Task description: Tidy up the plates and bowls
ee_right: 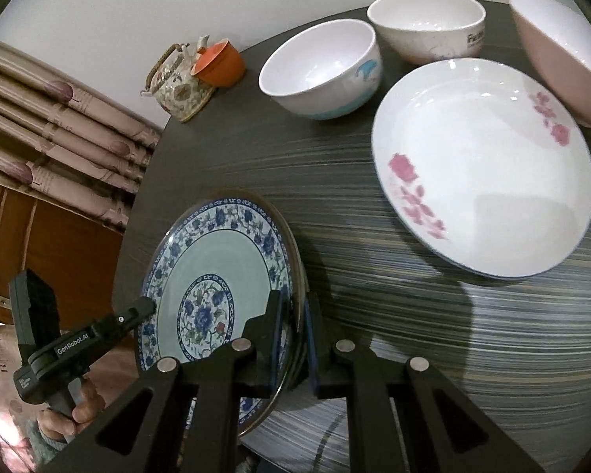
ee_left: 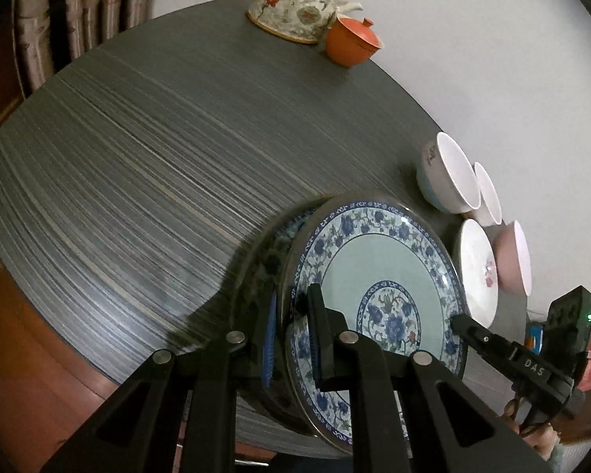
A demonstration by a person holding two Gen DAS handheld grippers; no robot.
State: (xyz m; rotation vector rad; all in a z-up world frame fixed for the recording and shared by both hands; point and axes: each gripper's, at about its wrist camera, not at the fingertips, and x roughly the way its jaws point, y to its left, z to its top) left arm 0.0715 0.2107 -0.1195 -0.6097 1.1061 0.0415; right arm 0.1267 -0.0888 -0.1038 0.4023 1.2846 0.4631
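Note:
A blue floral plate is gripped on its rim from both sides, near the table's near edge. My left gripper is shut on one rim; it shows in the right wrist view. My right gripper is shut on the opposite rim; it shows in the left wrist view. Whether the plate touches the table I cannot tell. A white plate with pink flowers lies beside it. A white bowl with a blue mark, a cream bowl and a pink bowl stand behind.
A floral teapot and an orange lidded cup stand at the far edge of the dark round table. Curtains and a wooden cabinet lie beyond the table.

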